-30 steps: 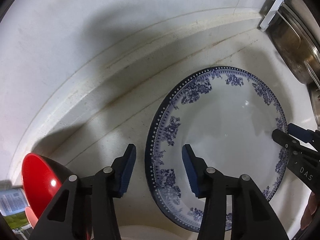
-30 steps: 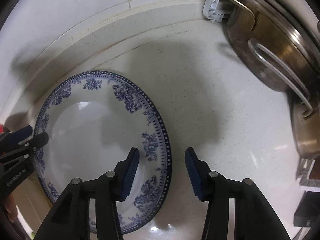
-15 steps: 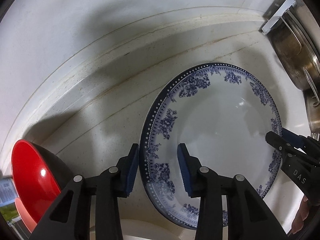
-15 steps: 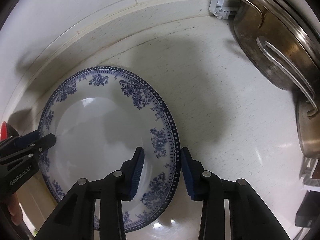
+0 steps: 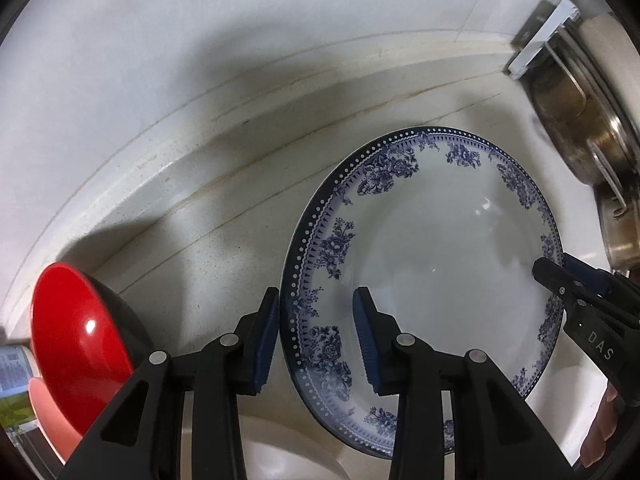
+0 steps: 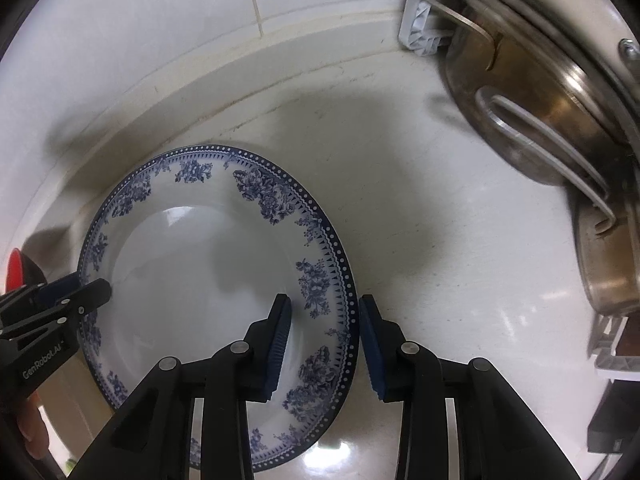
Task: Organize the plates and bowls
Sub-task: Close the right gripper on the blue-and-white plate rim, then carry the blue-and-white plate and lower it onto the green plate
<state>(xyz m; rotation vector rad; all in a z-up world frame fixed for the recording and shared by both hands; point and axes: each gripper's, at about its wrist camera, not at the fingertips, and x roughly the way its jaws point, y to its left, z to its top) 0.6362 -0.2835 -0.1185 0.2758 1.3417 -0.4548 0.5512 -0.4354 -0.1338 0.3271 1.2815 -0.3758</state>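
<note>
While tilted, plate (image 5: 440, 264) clamped by left tool (image 5: 316, 336), right tool (image 6: 325, 340).

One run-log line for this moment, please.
stage: gripping plate | left gripper: closing over left rim | right gripper: closing over right rim | plate: on counter | red bowl: untouched

Speckled white counter (image 6: 460, 280), metal pots (image 6: 532, 92) aboard.

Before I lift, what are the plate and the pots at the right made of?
Plate: likely glazed ceramic, given its glossy white face, sharp highlights and blue floral print. Pots: metal, probably stainless steel, dull brownish sheen with wire handles.
</note>
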